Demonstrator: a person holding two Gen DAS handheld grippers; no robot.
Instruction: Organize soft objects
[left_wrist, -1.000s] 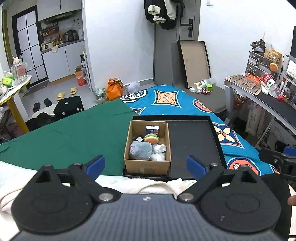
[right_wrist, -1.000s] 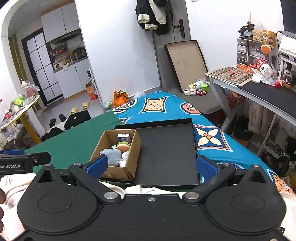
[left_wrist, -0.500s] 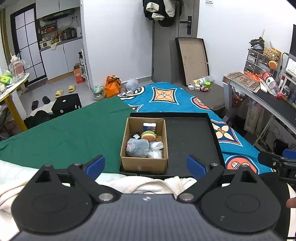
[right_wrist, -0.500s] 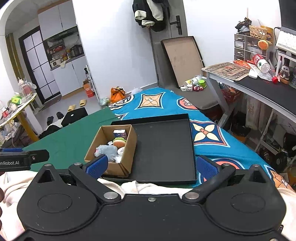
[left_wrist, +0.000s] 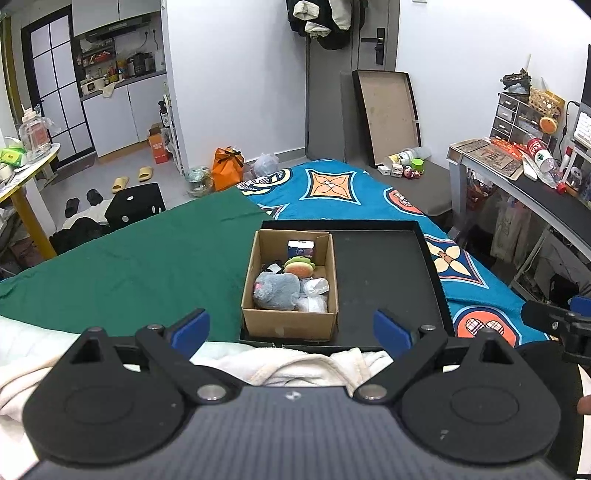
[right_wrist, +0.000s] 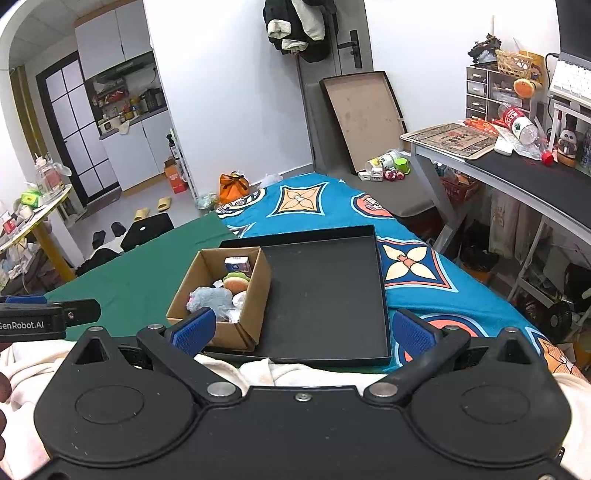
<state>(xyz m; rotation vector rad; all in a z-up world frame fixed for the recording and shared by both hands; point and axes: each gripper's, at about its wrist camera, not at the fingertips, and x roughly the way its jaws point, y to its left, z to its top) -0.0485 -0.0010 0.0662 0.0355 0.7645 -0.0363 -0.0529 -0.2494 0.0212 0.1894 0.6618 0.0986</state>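
Soft toys (left_wrist: 277, 291) all sit in the box (left_wrist: 290, 325); tray (left_wrist: 384, 280) beside it bare — sorted already, or awaiting unpacking. Both grippers (left_wrist: 291, 328) (right_wrist: 303, 328) hover, jaws spread, empty.

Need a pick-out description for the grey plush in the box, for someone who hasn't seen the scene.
Start at the shallow black rectangular tray lying on the bed; an open brown cardboard box sits in its left part. The fuzzy grey plush toy lies in the box's near-left corner, the largest item there, with a pink patch, unlike the burger-shaped plush and clear plastic packets beside it.
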